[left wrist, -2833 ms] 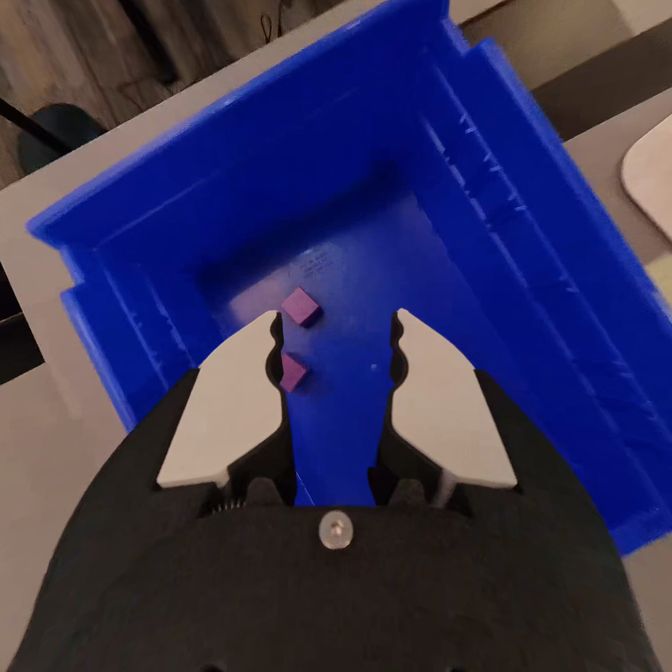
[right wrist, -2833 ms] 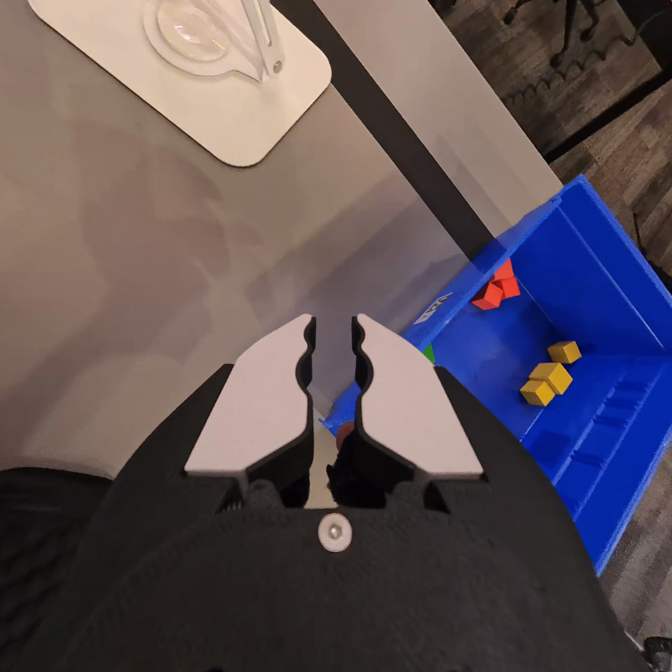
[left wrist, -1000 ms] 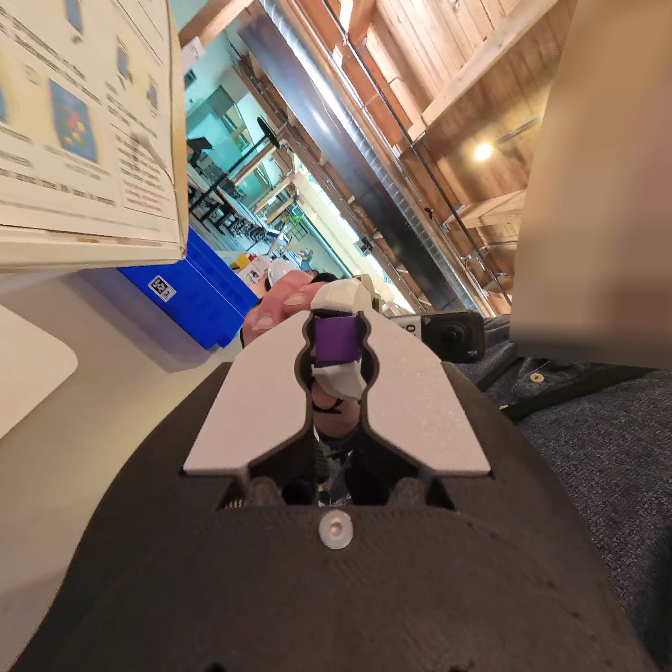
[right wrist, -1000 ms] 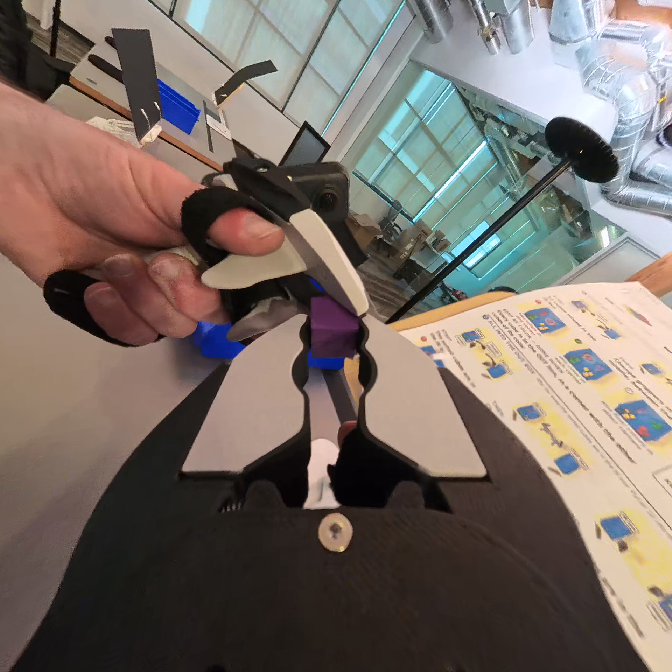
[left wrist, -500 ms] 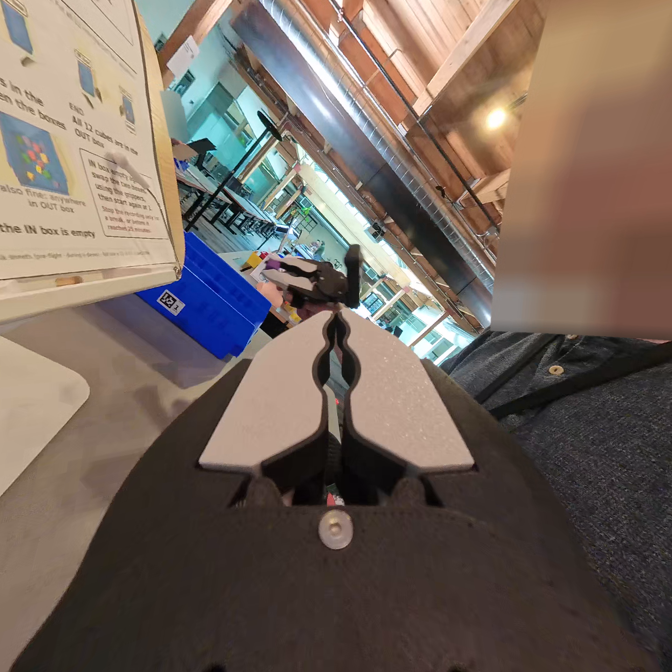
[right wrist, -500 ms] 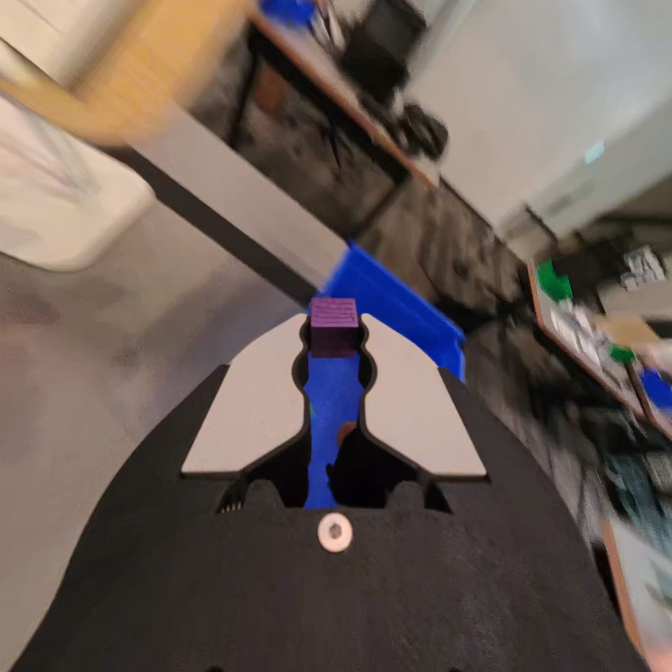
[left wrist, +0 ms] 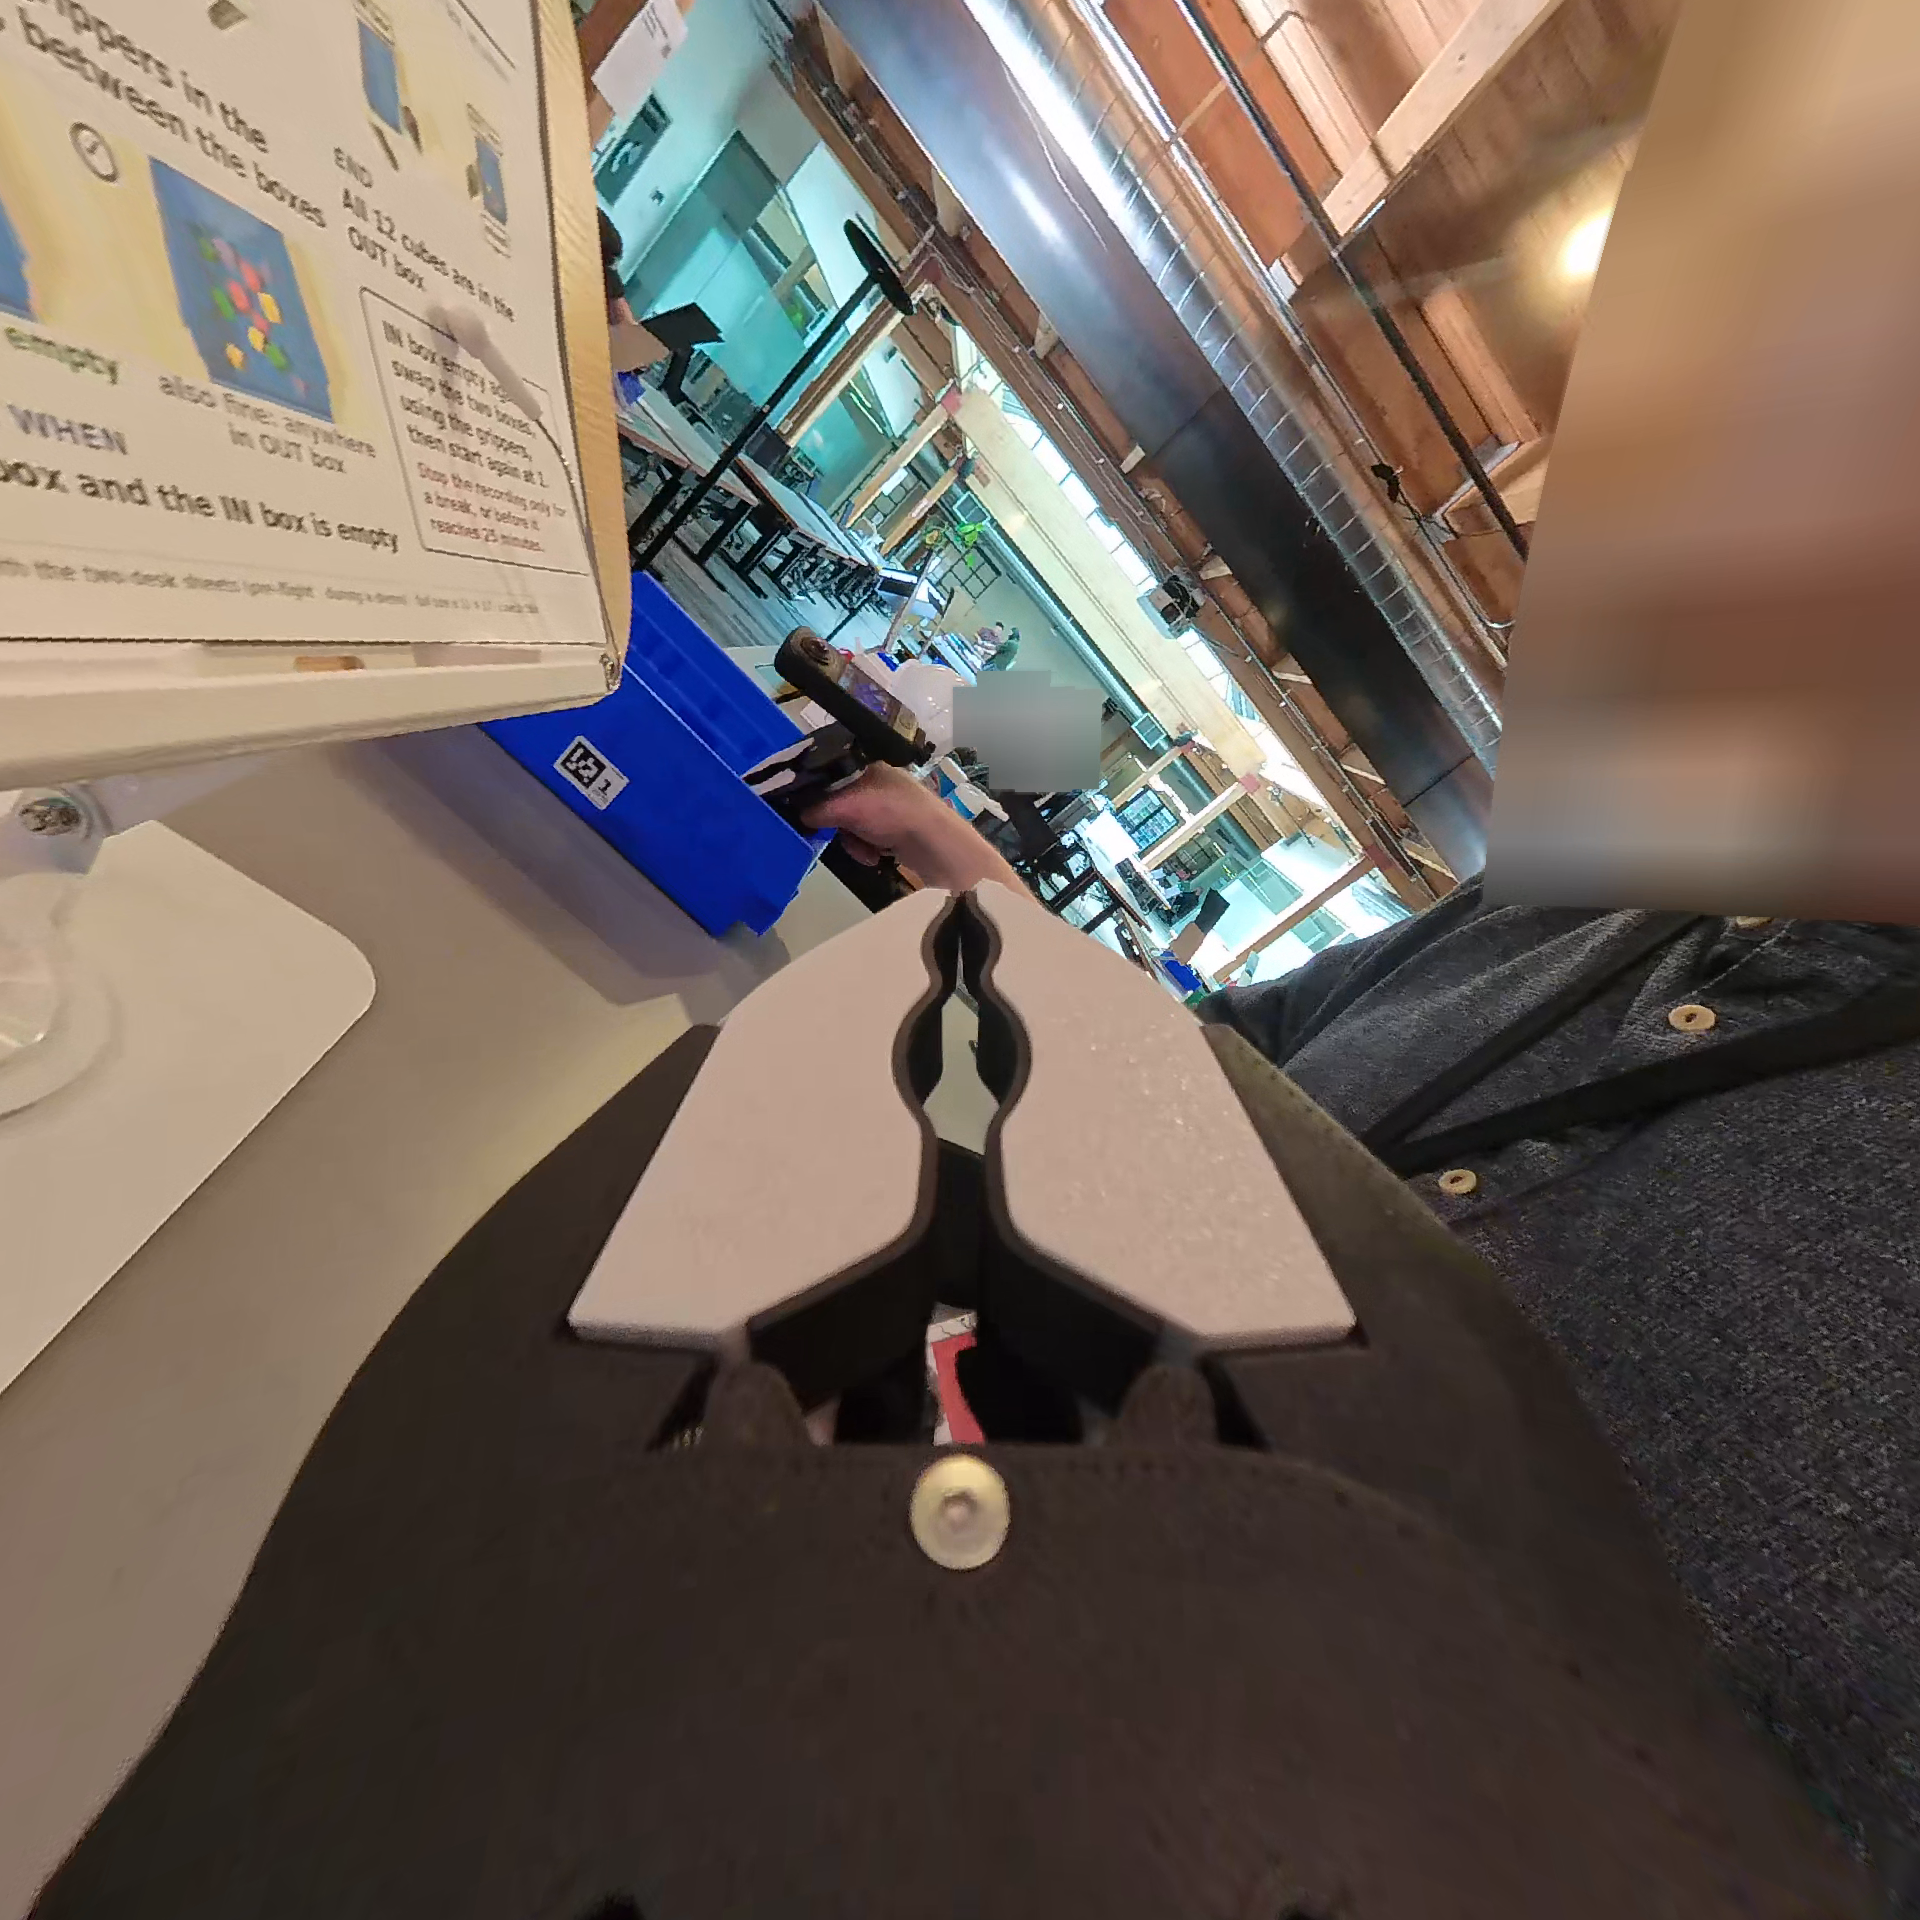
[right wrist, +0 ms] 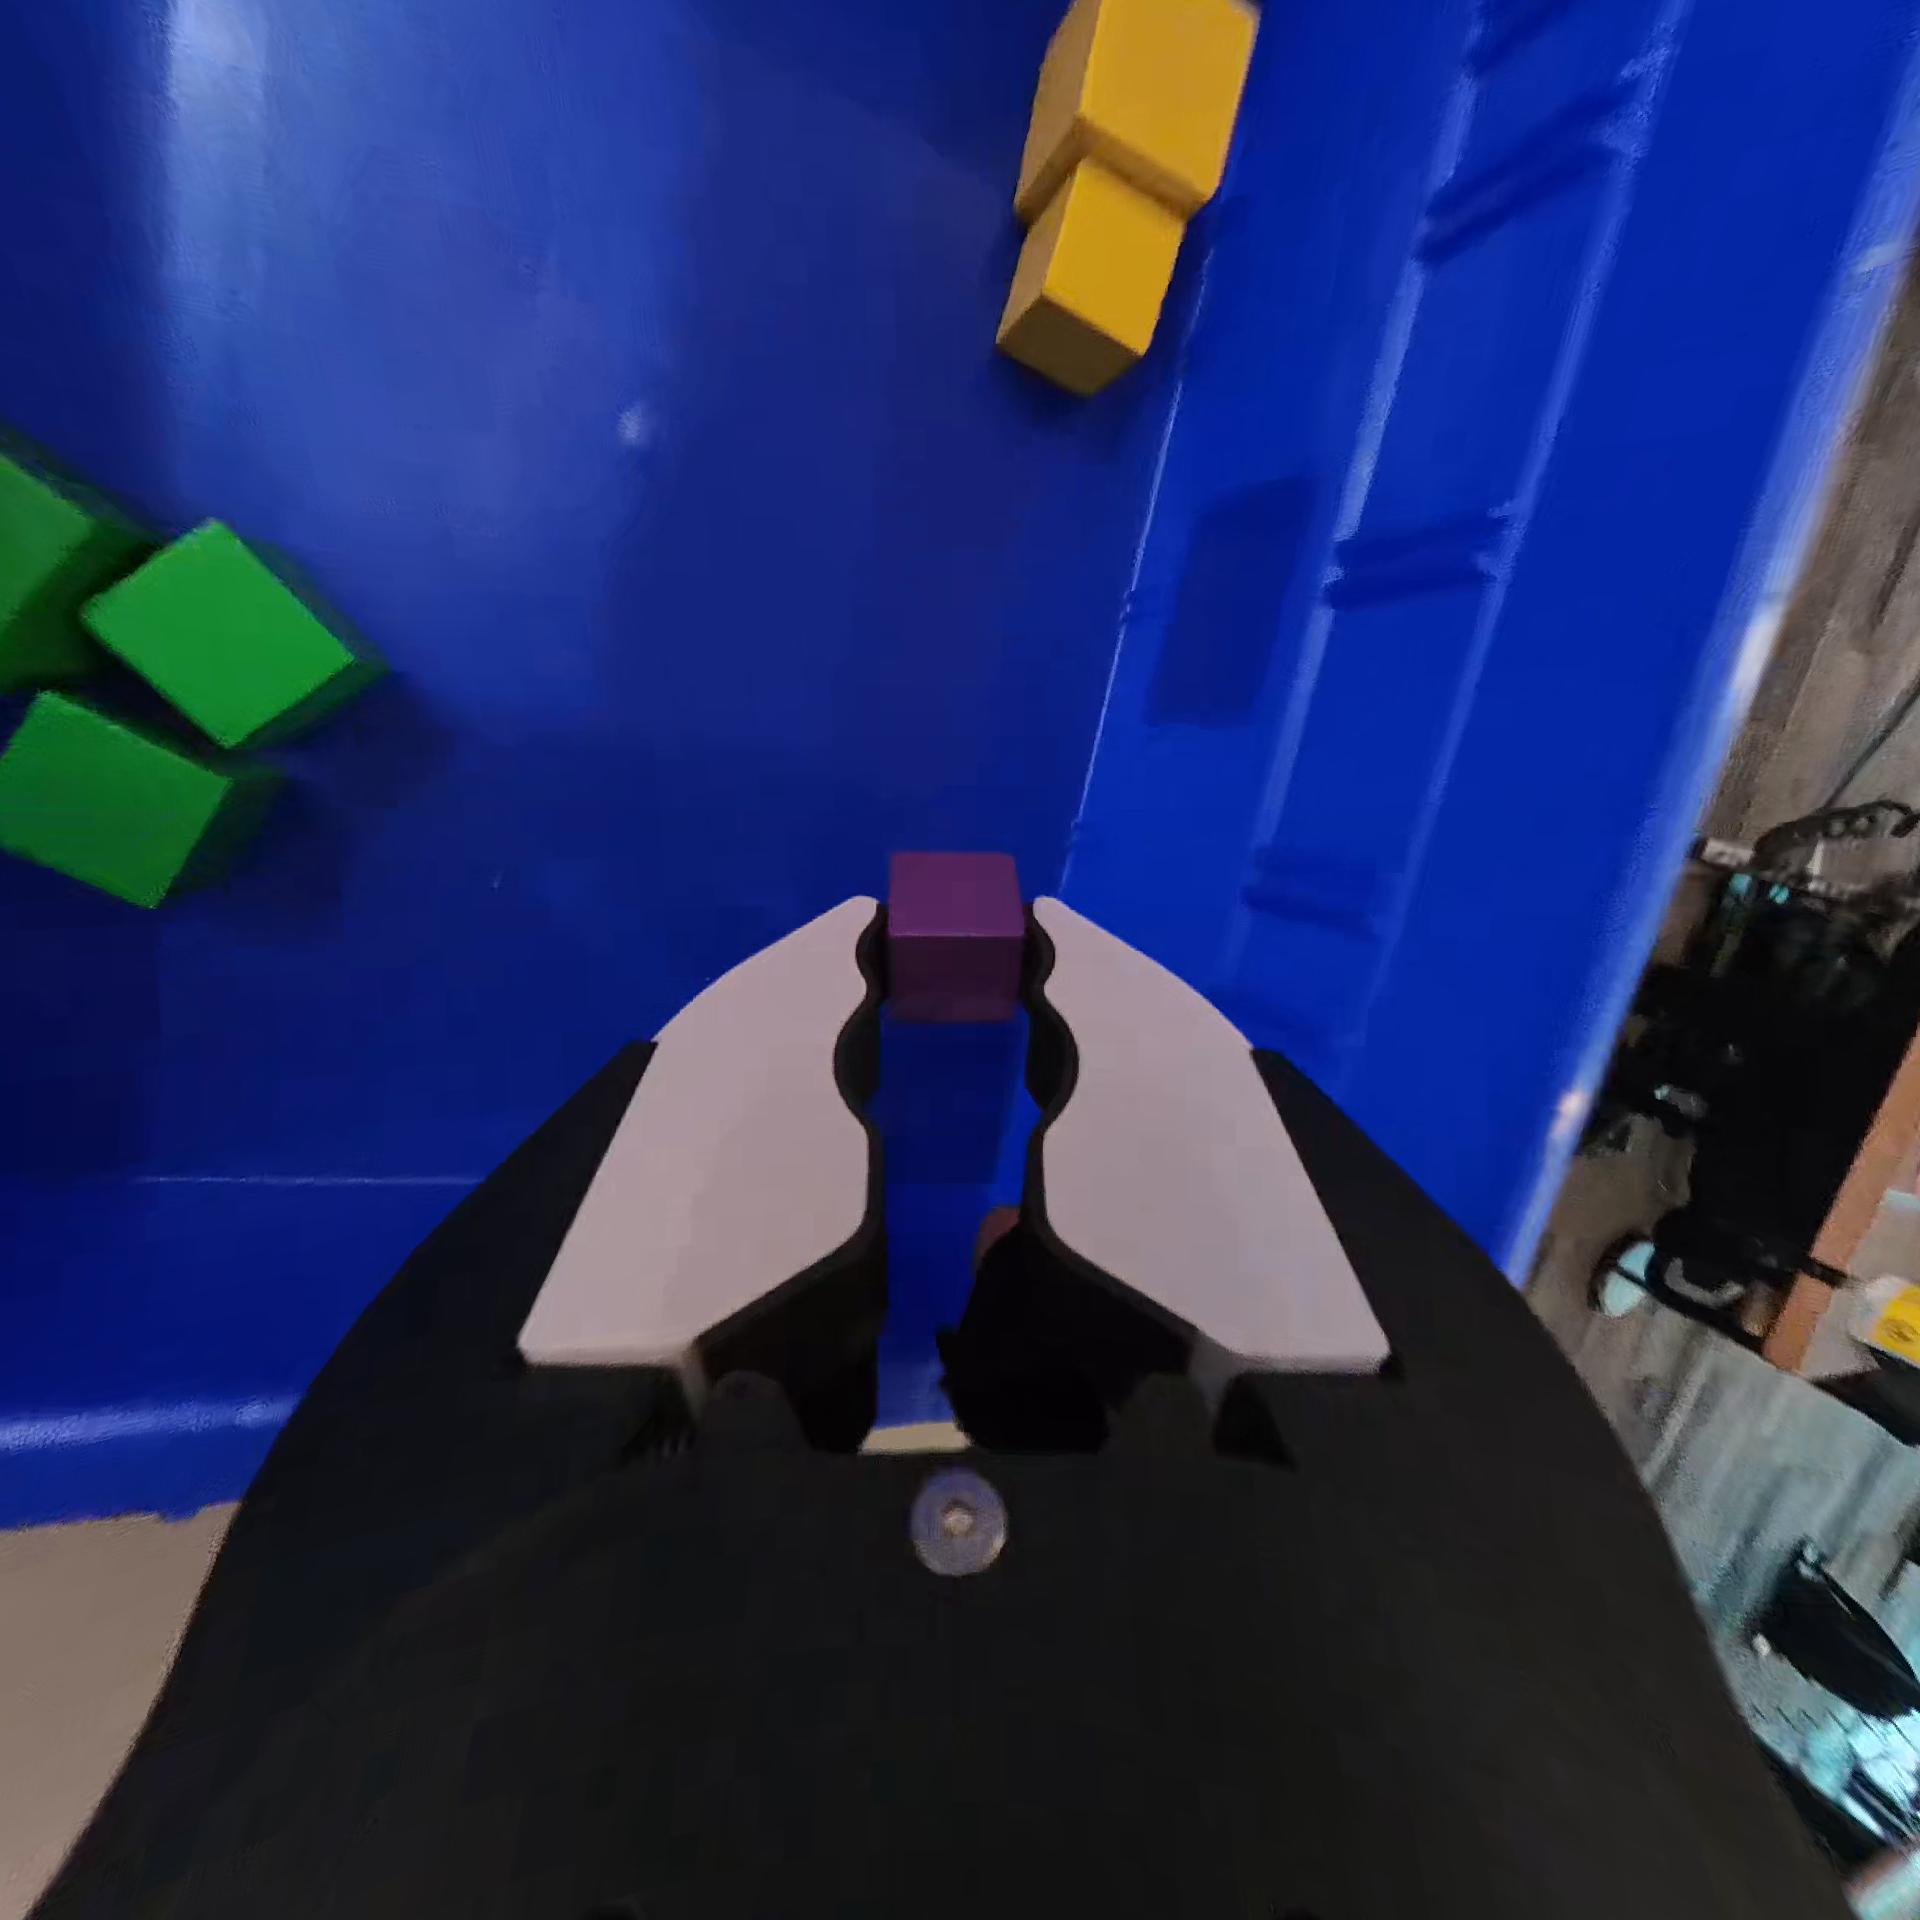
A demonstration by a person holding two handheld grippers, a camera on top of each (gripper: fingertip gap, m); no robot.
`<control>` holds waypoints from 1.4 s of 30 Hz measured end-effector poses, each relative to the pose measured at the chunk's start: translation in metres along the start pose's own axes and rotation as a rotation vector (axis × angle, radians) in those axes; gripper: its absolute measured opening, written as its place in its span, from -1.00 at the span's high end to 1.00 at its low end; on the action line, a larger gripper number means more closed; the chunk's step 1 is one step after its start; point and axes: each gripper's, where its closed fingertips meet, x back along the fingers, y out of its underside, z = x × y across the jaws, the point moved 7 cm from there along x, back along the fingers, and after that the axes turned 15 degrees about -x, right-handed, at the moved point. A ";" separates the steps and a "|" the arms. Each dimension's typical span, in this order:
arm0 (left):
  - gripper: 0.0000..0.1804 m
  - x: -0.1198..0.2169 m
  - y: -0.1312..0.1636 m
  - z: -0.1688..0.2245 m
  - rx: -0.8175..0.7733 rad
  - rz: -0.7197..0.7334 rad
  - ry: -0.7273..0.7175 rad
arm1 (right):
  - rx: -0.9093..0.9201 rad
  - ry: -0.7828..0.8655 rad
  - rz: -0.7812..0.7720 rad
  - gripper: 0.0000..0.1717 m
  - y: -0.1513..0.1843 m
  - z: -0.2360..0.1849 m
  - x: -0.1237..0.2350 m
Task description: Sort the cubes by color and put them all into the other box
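Open-plan workshop/lab space. Exposed timber ceiling (left wrist: 1351,156) with ducting (left wrist: 1195,312), rows of worktables (left wrist: 748,499), big glazed walls (left wrist: 1039,561).

A small purple cube (right wrist: 953,935) is sitting squarely pinched at the fingertips over the blue box (right wrist: 1351,623) floor, near its ribbed wall; three green cubes (right wrist: 156,717) are clustering left, two touching yellow cubes (right wrist: 1117,187) are lying beyond

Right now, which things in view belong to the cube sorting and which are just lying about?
Job:
- purple cube, clamped in the right claw
- green cubes
- yellow cubes
- blue box
- left claw, shut, holding nothing

Lying about:
- instruction board
- white stand base
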 end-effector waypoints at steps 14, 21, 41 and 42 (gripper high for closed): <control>1.00 0.060 -0.018 -0.016 -0.105 -0.059 -0.269 | -0.034 -0.054 0.217 0.70 -0.007 -0.015 0.075; 0.73 0.147 -0.045 -0.064 -0.220 -0.226 -0.684 | 0.071 -0.302 0.409 0.77 0.003 -0.078 0.134; 0.49 0.270 -0.019 -0.239 0.065 -0.804 -1.301 | 0.277 -0.489 0.417 0.80 0.013 -0.178 0.147; 0.49 0.271 -0.017 -0.245 0.085 -0.778 -1.318 | 0.283 -0.486 0.416 0.80 0.013 -0.179 0.147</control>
